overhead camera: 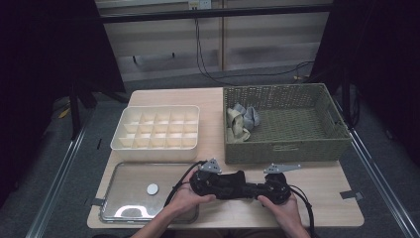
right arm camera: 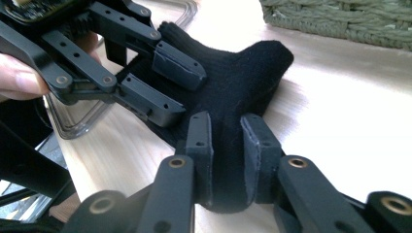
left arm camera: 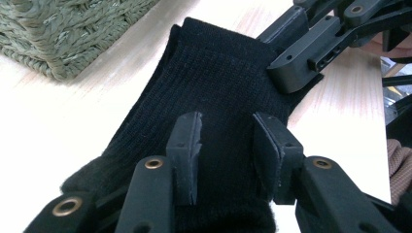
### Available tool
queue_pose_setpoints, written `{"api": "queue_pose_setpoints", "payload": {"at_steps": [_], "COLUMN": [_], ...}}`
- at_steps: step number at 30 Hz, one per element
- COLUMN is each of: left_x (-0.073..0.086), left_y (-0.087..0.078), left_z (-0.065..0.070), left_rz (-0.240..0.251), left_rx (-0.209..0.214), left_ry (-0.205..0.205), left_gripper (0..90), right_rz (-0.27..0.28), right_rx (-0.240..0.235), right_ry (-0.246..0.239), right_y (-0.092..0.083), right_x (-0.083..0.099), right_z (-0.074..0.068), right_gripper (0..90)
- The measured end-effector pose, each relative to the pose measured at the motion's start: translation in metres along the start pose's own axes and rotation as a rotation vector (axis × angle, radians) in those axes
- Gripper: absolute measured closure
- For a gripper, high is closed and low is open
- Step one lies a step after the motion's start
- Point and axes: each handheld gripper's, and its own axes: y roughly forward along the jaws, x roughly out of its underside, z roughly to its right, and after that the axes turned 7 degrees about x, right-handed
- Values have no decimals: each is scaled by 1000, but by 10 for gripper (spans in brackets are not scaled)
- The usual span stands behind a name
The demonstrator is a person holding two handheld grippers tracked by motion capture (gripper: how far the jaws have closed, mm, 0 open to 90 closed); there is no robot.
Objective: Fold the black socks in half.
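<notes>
Left gripper clenched on one end of a black knitted sock | right gripper clenched on its other end | sock stretched between them on the pale wooden table, just in front of the green woven basket

High view dim, dark at 9 and 3 o'clock; glare on metal tray. Gripper views: counter overexposed, black sock detail crushed, near claw links soft.

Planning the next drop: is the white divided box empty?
Empty: every compartment of the white box that the high view shows is bare.
</notes>
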Motion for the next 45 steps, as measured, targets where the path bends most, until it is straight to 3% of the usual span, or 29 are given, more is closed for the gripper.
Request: {"api": "queue_pose_setpoints", "payload": {"at_steps": [9,20,25,34,41,45], "left_x": [1,-1,-2,-6,11,15], "left_y": [3,8,2,-20,-43,-39], "left_z": [4,10,14,22,19,12], "left_rz": [12,22,19,45,27,28], "left_rx": [-3,12,34,18,-28,-18], "left_ry": [10,17,38,60,56,32], "left_gripper": [625,622,532,450,401,363], "right_rz": [55,61,65,72,59,61], "right_rx": [-41,-46,-33,-1,28,35], "right_ry": [-3,-11,-10,-5,-14,-9], "right_y": [-3,-8,-16,-33,-42,-43], "right_x": [-7,-10,-8,-5,1,2], "right_z": [-7,-10,-5,5,12,14], "right_gripper": [803,814,815,815,814,813]}}
